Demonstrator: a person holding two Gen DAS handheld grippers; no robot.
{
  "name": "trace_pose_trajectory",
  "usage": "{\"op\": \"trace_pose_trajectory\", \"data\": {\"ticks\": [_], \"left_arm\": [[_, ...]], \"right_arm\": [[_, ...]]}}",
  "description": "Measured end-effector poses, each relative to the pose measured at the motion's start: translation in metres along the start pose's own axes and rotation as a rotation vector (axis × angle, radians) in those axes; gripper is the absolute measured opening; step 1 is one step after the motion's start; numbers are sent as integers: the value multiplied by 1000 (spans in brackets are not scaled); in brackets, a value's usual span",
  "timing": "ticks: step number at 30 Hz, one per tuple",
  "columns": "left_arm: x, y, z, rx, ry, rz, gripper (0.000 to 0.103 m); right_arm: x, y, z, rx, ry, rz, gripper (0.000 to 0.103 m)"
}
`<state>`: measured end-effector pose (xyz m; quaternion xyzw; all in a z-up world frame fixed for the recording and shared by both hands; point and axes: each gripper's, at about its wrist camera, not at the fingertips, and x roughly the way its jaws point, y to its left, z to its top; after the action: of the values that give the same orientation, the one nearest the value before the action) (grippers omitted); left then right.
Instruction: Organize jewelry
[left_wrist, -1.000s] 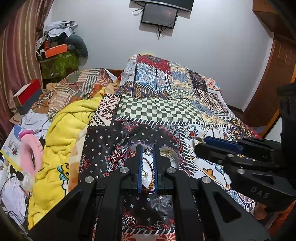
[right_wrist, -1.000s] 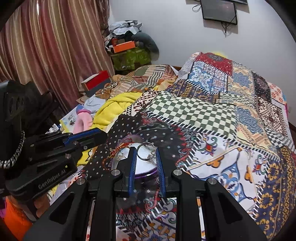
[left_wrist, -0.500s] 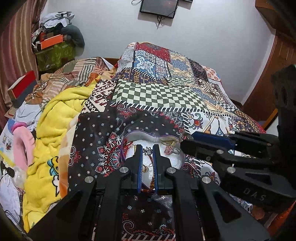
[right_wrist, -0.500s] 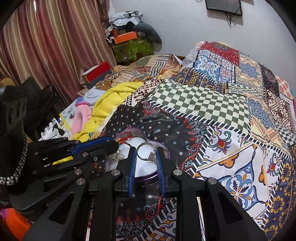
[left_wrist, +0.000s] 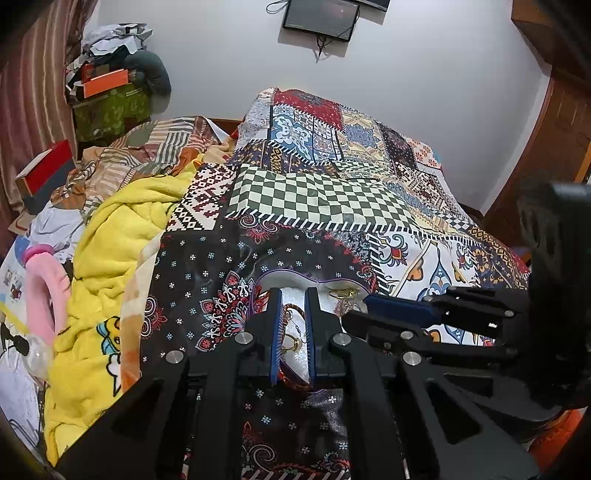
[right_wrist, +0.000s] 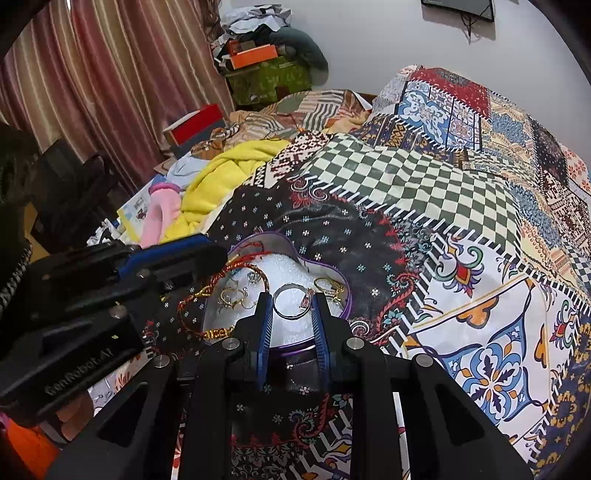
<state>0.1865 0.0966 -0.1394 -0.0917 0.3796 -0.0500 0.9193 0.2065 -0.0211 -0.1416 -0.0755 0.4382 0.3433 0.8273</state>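
Note:
A purple heart-shaped jewelry box (right_wrist: 295, 347) with a white foam lining lies on the patchwork quilt. My right gripper (right_wrist: 291, 300) is shut on a silver ring (right_wrist: 277, 312), held just above the foam. Gold rings (right_wrist: 232, 295) and a red and gold bracelet (right_wrist: 207, 334) lie in the box. My left gripper (left_wrist: 292, 295) hovers over the box (left_wrist: 280, 273) with a narrow gap between its fingers and nothing clamped; the bracelet (left_wrist: 293, 306) and a gold ring (left_wrist: 291, 343) show below it. The right gripper (left_wrist: 356, 310) reaches in from the right there, the left gripper (right_wrist: 210, 264) from the left.
The quilt (right_wrist: 424, 177) covers the bed. A yellow blanket (left_wrist: 110, 258) and a pink plush item (left_wrist: 40, 291) lie at the left. Boxes and clutter (right_wrist: 258, 62) are stacked by the curtain (right_wrist: 110, 81); a wooden door (left_wrist: 554, 147) is at the right.
Both grippers have come down and closer to the box. The right gripper has carried the silver ring over the foam; the left gripper's gap has stayed the same.

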Motion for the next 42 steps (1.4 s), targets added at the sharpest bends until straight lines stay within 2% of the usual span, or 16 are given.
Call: {"op": "trace_pose_trajectory", "data": {"ticks": [9, 15, 20, 27, 33, 36, 37, 38, 39, 40, 41, 42], "left_arm": [[-14, -1, 3, -1, -19, 12, 9], [-39, -12, 9, 18, -64, 20, 9], [-78, -28, 15, 46, -147, 32, 9], [-155, -54, 20, 80, -316, 46, 9], [-224, -76, 15, 100, -485, 60, 20], [-248, -84, 8, 103, -547, 80, 26], [-255, -86, 6, 102, -563, 87, 31], [-261, -88, 3, 100, -582, 95, 36], [-267, -89, 0, 98, -597, 103, 39], [-270, -90, -2, 96, -607, 110, 43], [-275, -90, -5, 94, -617, 117, 44], [-278, -90, -7, 91, -621, 119, 45]], "right_arm": [[-2, 1, -1, 19, 40, 35, 19], [-31, 1, 4, 38, -27, 22, 20], [-84, 8, 10, 32, -155, -22, 19], [-182, 31, 6, 10, -409, -57, 20], [-245, 61, -10, -33, -594, -96, 19], [-265, 74, -19, -53, -652, -120, 20], [-269, 77, -21, -57, -665, -125, 20], [-273, 81, -23, -59, -676, -130, 25], [-276, 82, -26, -58, -685, -136, 36], [-279, 84, -29, -55, -699, -149, 42], [-281, 85, -31, -52, -707, -158, 54], [-282, 86, -35, -49, -722, -173, 61]]}}
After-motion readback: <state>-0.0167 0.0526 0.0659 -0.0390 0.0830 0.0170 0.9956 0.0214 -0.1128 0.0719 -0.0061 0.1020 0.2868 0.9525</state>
